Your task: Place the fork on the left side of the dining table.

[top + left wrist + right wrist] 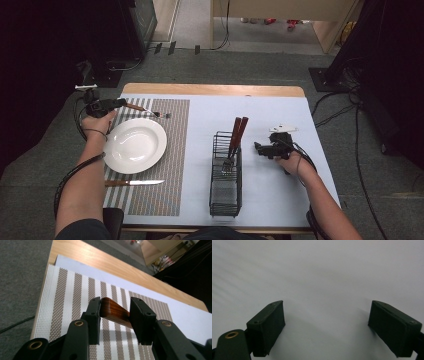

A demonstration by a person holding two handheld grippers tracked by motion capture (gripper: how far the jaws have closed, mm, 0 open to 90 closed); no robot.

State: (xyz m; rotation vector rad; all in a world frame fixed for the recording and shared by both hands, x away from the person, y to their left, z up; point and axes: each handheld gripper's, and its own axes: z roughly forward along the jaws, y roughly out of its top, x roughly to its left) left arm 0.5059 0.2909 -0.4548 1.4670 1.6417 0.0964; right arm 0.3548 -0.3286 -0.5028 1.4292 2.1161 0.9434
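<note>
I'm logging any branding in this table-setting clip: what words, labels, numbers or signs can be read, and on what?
None: no readable text.
The fork with its wooden handle, the plate, the knife, the striped placemat and the wire caddy bear no visible print.

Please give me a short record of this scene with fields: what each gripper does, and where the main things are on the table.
left gripper: wooden handle of the fork sits between its jaws, at the far edge of the striped mat; whether the pads press on it cannot be told
right gripper: open, nothing between the jaws, over the white table cover
plate: white, on the mat
knife: on the mat, on the near side of the plate
wire basket: holds utensils with wooden handles
</note>
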